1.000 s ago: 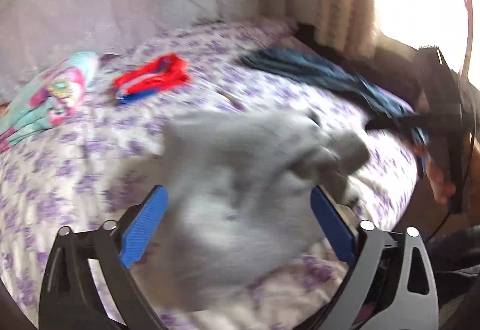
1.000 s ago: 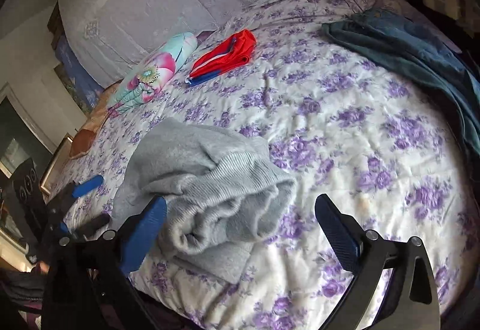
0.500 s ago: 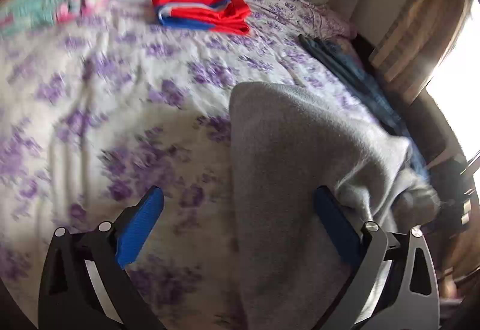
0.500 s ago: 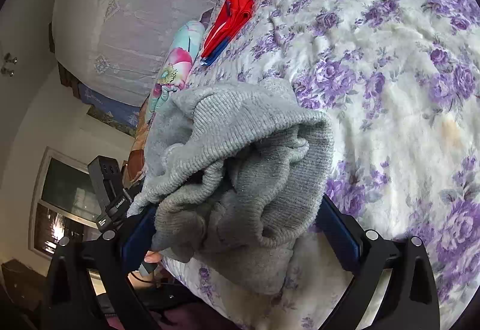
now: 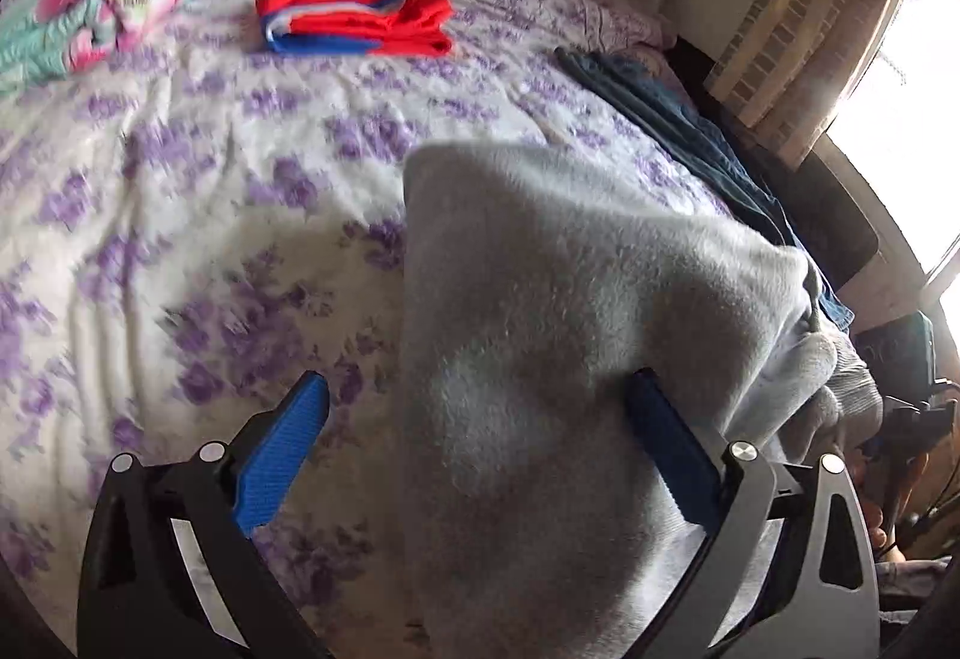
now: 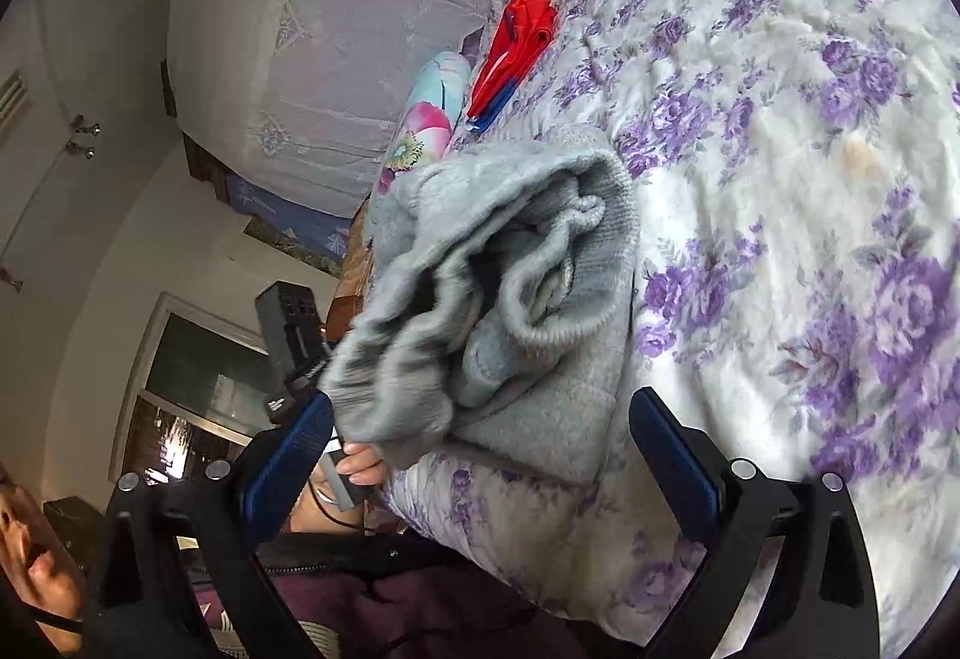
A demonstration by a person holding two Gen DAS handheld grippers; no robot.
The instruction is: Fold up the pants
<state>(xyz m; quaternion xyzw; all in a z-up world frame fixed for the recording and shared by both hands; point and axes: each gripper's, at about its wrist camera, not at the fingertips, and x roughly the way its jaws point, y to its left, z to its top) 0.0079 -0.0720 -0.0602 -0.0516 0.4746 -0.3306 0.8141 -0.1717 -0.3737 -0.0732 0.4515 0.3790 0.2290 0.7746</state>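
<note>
The grey fleece pants lie bunched on the purple-flowered bedspread near the bed's front edge. My left gripper is open; the grey cloth lies between its blue pads and drapes over the right one. In the right wrist view the pants are crumpled, with the ribbed waistband and drawstring showing. My right gripper is open, its jaws wide apart around the lower end of the bundle at the bed's edge. It grips nothing.
A folded red and blue garment and a floral pillow lie at the far side. Dark blue jeans lie at the right edge by the curtain. The person's hand shows under the bundle.
Both grippers have moved closer to the grey pants. The right view has tilted further, and the bundle now sits higher between its jaws. Both grippers stay open.
</note>
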